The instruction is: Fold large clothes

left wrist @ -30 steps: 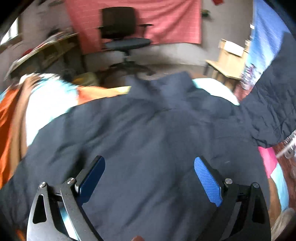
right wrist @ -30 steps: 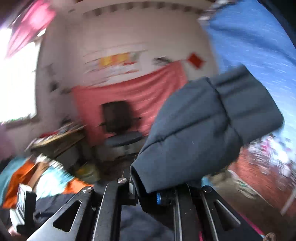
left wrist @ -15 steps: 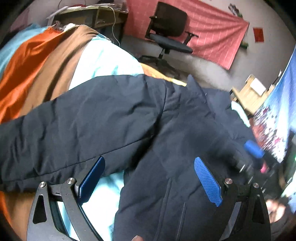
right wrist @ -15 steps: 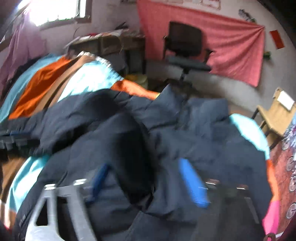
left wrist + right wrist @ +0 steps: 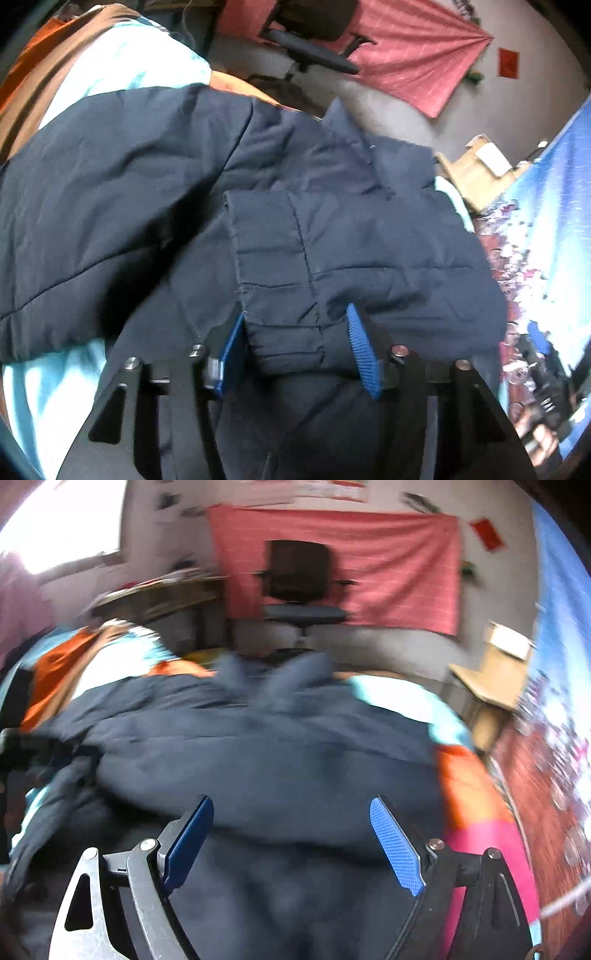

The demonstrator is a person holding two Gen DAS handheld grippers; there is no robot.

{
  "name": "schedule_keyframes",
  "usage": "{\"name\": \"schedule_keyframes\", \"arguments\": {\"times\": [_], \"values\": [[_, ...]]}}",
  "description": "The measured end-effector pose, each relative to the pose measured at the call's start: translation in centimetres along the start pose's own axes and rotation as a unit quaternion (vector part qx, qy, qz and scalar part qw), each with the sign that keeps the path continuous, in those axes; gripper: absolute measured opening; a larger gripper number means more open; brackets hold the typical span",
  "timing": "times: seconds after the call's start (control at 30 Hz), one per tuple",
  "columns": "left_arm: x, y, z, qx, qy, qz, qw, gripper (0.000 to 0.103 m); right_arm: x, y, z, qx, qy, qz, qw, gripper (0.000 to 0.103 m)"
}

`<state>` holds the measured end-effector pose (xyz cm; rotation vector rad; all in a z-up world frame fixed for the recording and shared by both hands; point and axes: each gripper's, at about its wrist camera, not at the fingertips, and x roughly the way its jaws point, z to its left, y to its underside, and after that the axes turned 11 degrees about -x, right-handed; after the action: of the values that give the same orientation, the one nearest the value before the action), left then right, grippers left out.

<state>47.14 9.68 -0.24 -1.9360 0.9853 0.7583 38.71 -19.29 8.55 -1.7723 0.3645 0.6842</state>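
A large dark navy padded jacket (image 5: 140,206) lies spread on a bed. One sleeve is folded across its chest, and the sleeve's cuff (image 5: 280,295) sits between the blue pads of my left gripper (image 5: 295,350), which is closed on it. In the right wrist view the same jacket (image 5: 266,760) fills the middle, blurred by motion. My right gripper (image 5: 291,838) is open and empty just above the jacket's body.
The bed cover (image 5: 122,70) is light blue, orange and brown, with pink (image 5: 487,849) at the right edge. A black office chair (image 5: 299,587) stands before a red wall cloth. A wooden stool (image 5: 495,668) stands at the right, beside a blue patterned hanging (image 5: 546,266).
My right gripper carried the sleeve over the jacket, let it go and drew back open. My left gripper went from open to closed on the sleeve cuff.
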Motion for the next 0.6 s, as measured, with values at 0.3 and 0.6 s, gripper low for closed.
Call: {"name": "schedule_keyframes", "arguments": {"times": [0.3, 0.6], "values": [[-4.1, 0.4, -3.1, 0.065, -0.099, -0.134, 0.9839, 0.001, 2.7, 0.7, -9.1, 0.107, 0.073, 0.024, 0.991, 0.086], [1.0, 2.9, -1.1, 0.078, -0.164, -0.090, 0.9791, 0.004, 9.8, 2.6, -6.8, 0.063, 0.034, 0.091, 0.993, 0.064]]}}
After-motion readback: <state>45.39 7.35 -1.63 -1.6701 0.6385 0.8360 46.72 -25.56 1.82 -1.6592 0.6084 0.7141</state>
